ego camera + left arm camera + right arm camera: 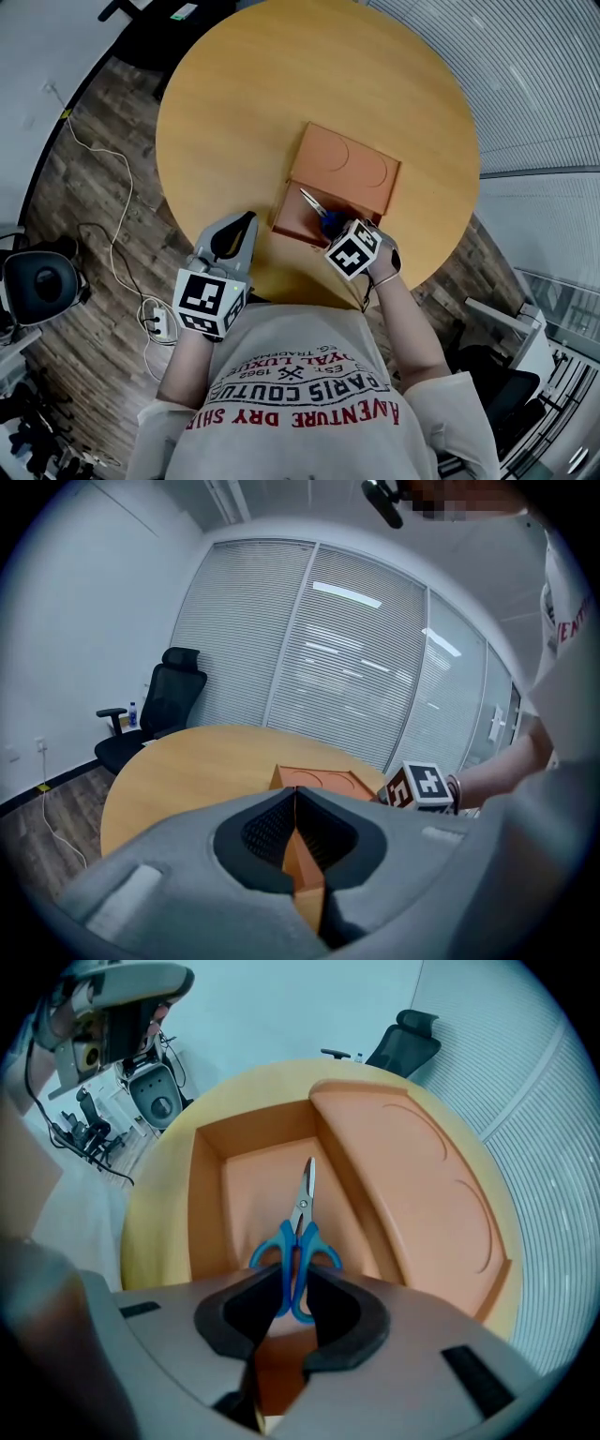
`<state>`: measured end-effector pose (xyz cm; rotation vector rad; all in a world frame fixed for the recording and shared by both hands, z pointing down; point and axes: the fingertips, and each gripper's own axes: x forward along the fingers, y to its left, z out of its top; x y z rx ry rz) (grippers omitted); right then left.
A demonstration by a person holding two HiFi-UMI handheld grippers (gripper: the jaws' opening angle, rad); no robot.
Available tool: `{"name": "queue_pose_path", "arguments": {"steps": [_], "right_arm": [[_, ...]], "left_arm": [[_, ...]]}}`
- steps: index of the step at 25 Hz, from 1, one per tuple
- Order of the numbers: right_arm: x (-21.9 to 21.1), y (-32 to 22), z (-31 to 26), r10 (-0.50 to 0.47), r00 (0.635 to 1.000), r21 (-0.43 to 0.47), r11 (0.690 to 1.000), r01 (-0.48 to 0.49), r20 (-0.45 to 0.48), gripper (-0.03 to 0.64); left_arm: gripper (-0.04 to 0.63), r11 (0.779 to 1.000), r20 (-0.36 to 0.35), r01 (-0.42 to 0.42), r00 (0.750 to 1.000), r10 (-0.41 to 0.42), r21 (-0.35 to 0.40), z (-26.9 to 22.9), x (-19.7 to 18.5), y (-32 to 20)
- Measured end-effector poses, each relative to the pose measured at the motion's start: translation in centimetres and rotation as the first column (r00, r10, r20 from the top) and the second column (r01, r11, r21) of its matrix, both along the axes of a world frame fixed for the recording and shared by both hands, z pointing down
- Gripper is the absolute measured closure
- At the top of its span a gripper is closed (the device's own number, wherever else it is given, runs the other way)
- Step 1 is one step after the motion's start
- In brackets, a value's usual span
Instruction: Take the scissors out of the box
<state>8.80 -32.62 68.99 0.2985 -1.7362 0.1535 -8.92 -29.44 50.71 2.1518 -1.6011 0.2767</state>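
Observation:
Blue-handled scissors [319,211] [301,1215] lie in the open compartment of an orange box [292,221] [202,1194], blades pointing away from me. The flat lid [349,169] [405,1162] covers the box's far half. My right gripper [292,1283] points steeply down into the box, its pads closed against the inner bars of the scissor handles; its marker cube [352,249] [418,785] hides the jaws in the head view. My left gripper [248,219] [295,799] hovers left of the box over the table's near edge, shut and empty.
The box sits on a round wooden table [244,103]. On the wood floor to the left run cables [105,183] and a power strip [157,323]. A black office chair [167,705] [405,1037] stands past the table, in front of a wall of blinds.

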Motion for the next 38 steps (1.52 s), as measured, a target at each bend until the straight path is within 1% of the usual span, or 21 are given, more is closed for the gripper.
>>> {"name": "queue_pose_path", "arguments": {"steps": [4,10,12,14,15,18,21,23,26,28,30,34,38], "right_arm": [[-0.2,0.7,-1.8,0.009,1.000,0.013,1.000,-0.009,0.024,0.528],[-0.6,1.8,-4.6,0.052,0.995,0.028,0.998,-0.055,0.091,0.529],[-0.8,2.2,-5.8,0.074,0.990,0.031,0.996,-0.078,0.124,0.529],[-1.1,2.4,-7.3,0.115,0.975,0.025,0.992,-0.122,0.192,0.529],[-1.4,2.5,-8.1,0.146,0.960,0.016,0.988,-0.154,0.240,0.529],[-1.8,2.5,-10.8,0.234,0.896,-0.005,0.968,-0.250,0.377,0.529],[-1.2,2.1,-13.2,0.281,0.845,0.030,0.944,-0.330,0.454,0.529],[-0.7,1.5,-14.8,0.310,0.805,0.057,0.919,-0.389,0.505,0.529],[-0.1,0.4,-17.5,0.344,0.723,0.083,0.872,-0.483,0.599,0.529],[0.3,-0.2,-19.5,0.341,0.665,0.107,0.837,-0.537,0.664,0.528],[0.7,-0.7,-21.7,0.316,0.611,0.143,0.799,-0.584,0.726,0.528],[1.8,-1.8,-26.2,0.240,0.536,0.225,0.717,-0.660,0.810,0.529],[2.3,-2.4,-29.6,0.182,0.445,0.238,0.639,-0.731,0.877,0.529]], "left_arm": [[0.584,1.000,-0.015,0.011,1.000,-0.011,0.007,-0.6,-0.3,0.7],[0.584,0.999,-0.007,-0.021,1.000,0.021,0.044,-1.8,-0.4,0.8],[0.584,0.998,-0.004,-0.033,0.999,0.033,0.055,-2.3,-0.5,0.9],[0.584,0.997,-0.001,-0.046,0.999,0.046,0.064,-2.8,-0.5,1.0],[0.583,0.996,0.001,-0.053,0.999,0.053,0.068,-3.0,-0.4,1.0],[0.584,0.993,0.011,-0.084,0.996,0.083,0.078,-3.5,0.2,1.3],[0.584,0.988,0.025,-0.124,0.992,0.122,0.091,-4.1,1.1,1.2],[0.584,0.984,0.034,-0.150,0.989,0.147,0.101,-4.7,1.7,0.9],[0.584,0.975,0.052,-0.184,0.983,0.179,0.122,-5.7,2.3,0.1],[0.584,0.969,0.062,-0.203,0.979,0.196,0.141,-6.6,2.8,-0.4],[0.584,0.961,0.072,-0.221,0.975,0.212,0.168,-7.9,3.4,-0.8],[0.584,0.934,0.091,-0.261,0.965,0.245,0.245,-11.5,4.6,-1.9],[0.584,0.908,0.106,-0.282,0.959,0.262,0.309,-14.2,4.7,-3.5]]}}
